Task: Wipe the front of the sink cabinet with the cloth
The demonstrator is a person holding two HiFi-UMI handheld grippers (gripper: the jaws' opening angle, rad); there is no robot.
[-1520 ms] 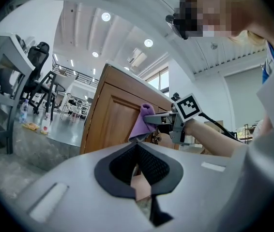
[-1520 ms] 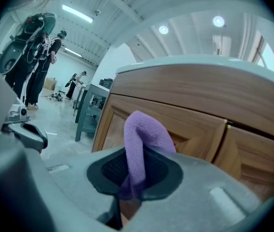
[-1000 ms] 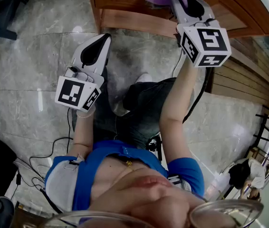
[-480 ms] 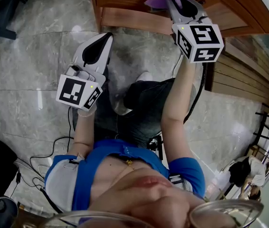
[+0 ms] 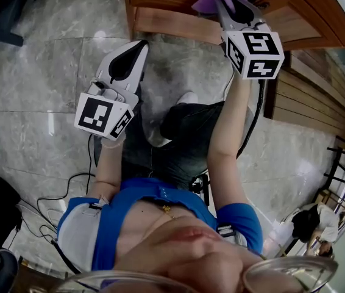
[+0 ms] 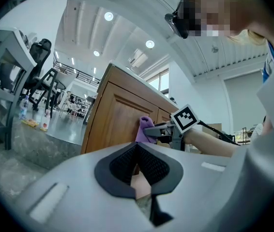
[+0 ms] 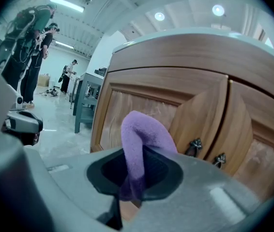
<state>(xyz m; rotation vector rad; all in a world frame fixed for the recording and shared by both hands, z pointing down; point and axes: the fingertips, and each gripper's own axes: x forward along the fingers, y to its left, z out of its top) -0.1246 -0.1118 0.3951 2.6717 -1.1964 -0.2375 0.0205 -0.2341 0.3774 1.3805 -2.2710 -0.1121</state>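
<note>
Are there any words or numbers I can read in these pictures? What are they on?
None can be read.
The cubes on the left gripper and right gripper show only black-and-white square patterns, not letters.
The labels on the far bottles are too small to read.

Open lab hall is being suggested: wooden sink cabinet [image 7: 142,110] on polished stone floor [image 5: 32,102], office chairs [image 6: 40,52], ceiling downlights [image 6: 109,16], loose cables [image 5: 70,183].

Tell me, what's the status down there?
Right gripper shut on cloth, cloth up at cabinet front. Left gripper shut, empty, off to the side. Nothing in the way.
</note>
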